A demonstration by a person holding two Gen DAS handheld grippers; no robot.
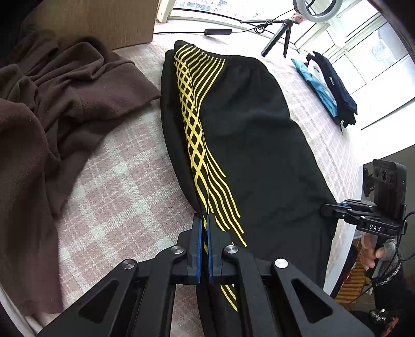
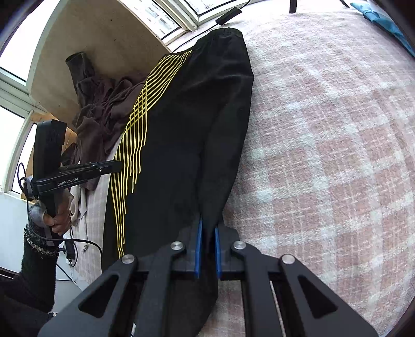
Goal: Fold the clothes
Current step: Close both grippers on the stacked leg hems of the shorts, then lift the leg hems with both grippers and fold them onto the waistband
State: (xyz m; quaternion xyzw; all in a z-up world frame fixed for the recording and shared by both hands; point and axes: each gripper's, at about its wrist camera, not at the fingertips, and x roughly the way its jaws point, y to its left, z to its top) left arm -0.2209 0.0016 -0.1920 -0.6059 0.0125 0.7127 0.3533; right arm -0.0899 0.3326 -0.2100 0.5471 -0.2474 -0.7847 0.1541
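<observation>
Black trousers [image 1: 249, 129] with yellow crossing stripes lie lengthwise on the pink plaid bed cover [image 1: 116, 176], waistband at the far end. My left gripper [image 1: 205, 220] is shut on the striped edge of the trousers near me. My right gripper [image 2: 207, 225] is shut on the plain black edge of the same trousers [image 2: 186, 129]. Each gripper shows in the other's view: the right one at the trousers' right edge [image 1: 328, 208], the left one at the striped edge [image 2: 118, 164]. The near ends of the trousers hang below the fingers, out of sight.
A crumpled brown garment [image 1: 52, 103] lies left of the trousers against a wooden headboard [image 1: 103, 20]. Folded blue and dark clothes [image 1: 329, 85] sit far right near the windows. A ring light on a tripod [image 1: 280, 39] and a cable stand behind. Plaid cover [image 2: 324, 155] stretches right.
</observation>
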